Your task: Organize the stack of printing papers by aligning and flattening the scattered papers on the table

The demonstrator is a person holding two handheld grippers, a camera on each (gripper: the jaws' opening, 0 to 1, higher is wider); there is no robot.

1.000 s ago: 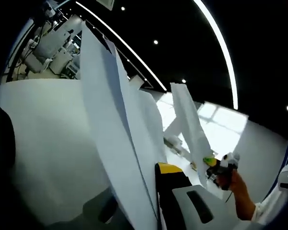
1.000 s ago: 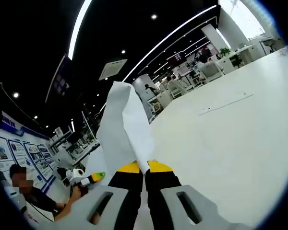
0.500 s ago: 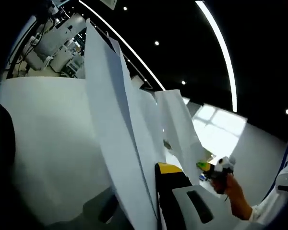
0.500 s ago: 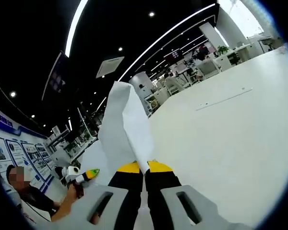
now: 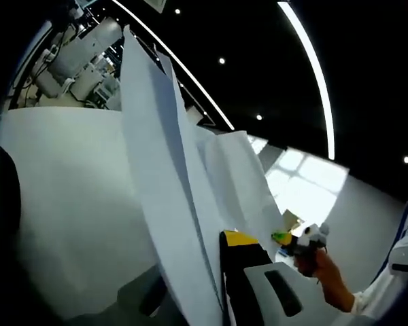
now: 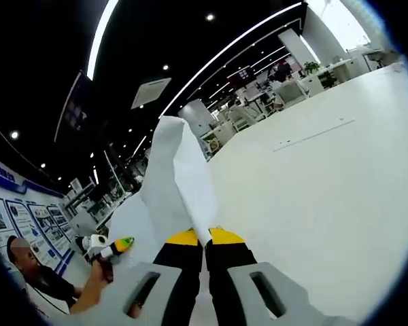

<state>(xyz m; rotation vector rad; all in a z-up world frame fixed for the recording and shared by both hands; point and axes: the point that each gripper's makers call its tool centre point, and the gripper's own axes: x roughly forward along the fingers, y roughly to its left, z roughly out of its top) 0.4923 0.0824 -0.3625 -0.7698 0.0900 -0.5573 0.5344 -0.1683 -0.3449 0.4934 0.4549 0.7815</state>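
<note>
Under me runs a broad, smooth white table top (image 6: 326, 204), matte and evenly lit, spreading away to the right in the right gripper view. One thin dark line (image 6: 313, 134), short and straight, marks it far out; whether that is a seam or a slot I cannot tell. In the left gripper view the same pale table top (image 5: 68, 204) lies to the left. The white paper sheets (image 5: 163, 204) (image 6: 177, 183) between my jaws stand up off it rather than lying flat.
</note>
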